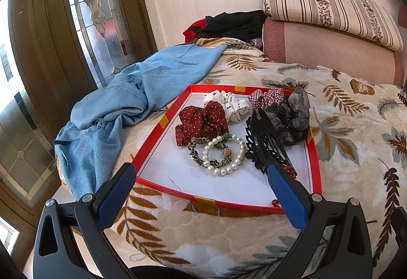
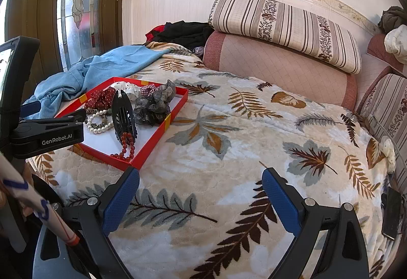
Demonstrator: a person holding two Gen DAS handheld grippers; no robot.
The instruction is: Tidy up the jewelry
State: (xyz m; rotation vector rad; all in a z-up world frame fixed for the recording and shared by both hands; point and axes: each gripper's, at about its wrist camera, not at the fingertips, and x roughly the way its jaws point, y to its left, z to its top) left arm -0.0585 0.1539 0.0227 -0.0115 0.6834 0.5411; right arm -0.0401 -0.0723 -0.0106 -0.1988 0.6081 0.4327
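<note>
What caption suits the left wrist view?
Open left gripper facing a red-rimmed tray holding fabric scrunchies, a white pearl bracelet and a black hair claw.

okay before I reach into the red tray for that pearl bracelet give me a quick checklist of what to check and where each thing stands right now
1. Left gripper open and empty: ok.
2. Right gripper open and empty, over the blanket away from the red tray: ok.
3. Pearl bracelet in plain sight inside the tray: ok.
4. Bracelet free of neighbours: not ok; it overlaps the leopard hair tie.
5. Approach path clear: not ok; the black hair claw sits close on the right, by the left gripper's right finger.
6. Red bead bracelet out of the way near the tray's front corner: ok.
</note>
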